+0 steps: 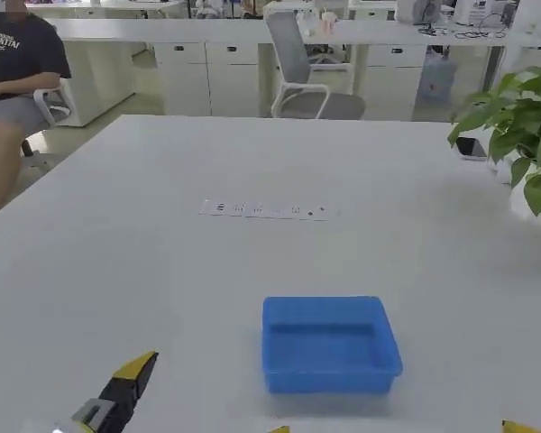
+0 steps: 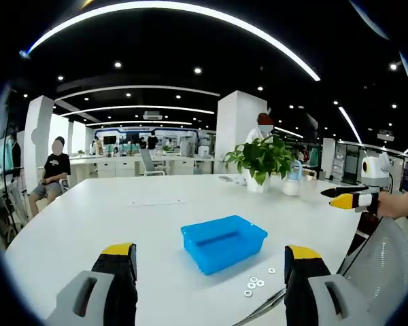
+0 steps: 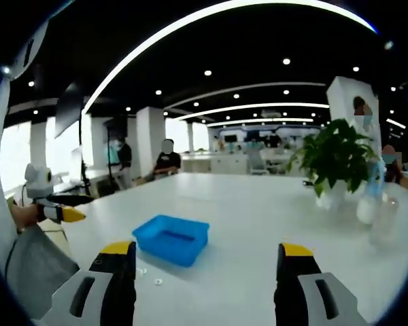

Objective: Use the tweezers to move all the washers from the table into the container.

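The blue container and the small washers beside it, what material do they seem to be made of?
The blue container looks like moulded plastic: uniform saturated colour, semi-matt, with a flared rim. The washers look like pale, probably metal rings, but they are too small to be sure.

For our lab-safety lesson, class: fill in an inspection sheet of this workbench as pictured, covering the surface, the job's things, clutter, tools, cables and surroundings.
Surface: white table, wide and flat.
Job's things: blue container, looks empty; washers loose on the table beside it.
Clutter: potted plant at the table's edge; bottle next to it; pale strip mid-table.
Tools: left tool open, holding nothing; right tool open, holding nothing.
Cables: nothing seen.
Surroundings: seated person, office chair and desks beyond the table.
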